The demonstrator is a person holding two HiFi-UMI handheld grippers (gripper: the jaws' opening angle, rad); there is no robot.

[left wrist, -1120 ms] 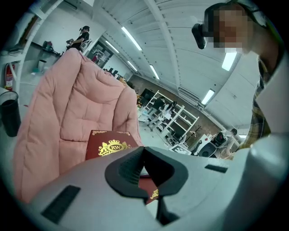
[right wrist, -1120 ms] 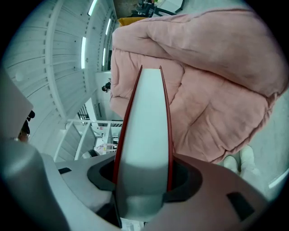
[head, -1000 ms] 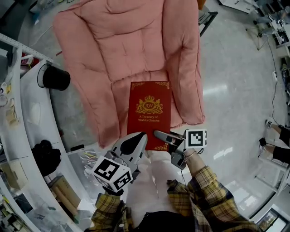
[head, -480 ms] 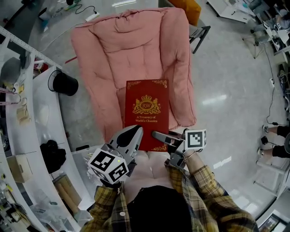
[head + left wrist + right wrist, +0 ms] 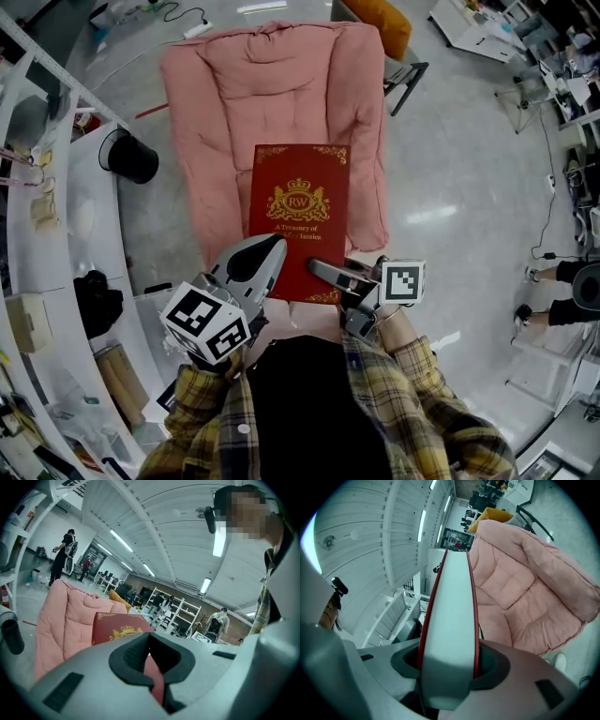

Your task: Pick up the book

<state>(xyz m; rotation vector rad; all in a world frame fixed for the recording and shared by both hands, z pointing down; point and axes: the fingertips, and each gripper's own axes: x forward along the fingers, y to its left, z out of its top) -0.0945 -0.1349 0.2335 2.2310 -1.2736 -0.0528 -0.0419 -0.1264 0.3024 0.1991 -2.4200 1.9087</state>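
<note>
Nearest the person, the left gripper [image 5: 255,255] and the right gripper [image 5: 326,273] both grip the near edge of the red book [image 5: 298,214]. The book juts out over the front of the pink chair [image 5: 272,84] and appears lifted clear of its cushion.

The risk, as I judge it, lies in that one-edge hold. The book's whole length hangs out beyond the jaws, so its weight could lever the far end down toward the chair and drag the edge out of the pads. The left side looks the weaker hold, and if it catches only the cover, the cover could peel open. Uneven wrist turns could also twist the book loose.

The right gripper view shows what the head view cannot: the right gripper [image 5: 447,667] is clamped across the full pale page block of the book [image 5: 449,611], a red cover on each side, with the chair [image 5: 525,588] beyond. The left gripper view shows the left gripper [image 5: 153,670] pinching only a thin red sliver, with the rest of the book [image 5: 117,627] beside the chair [image 5: 61,616]. Only the head view shows both grips at once, and the gold crest.
</note>
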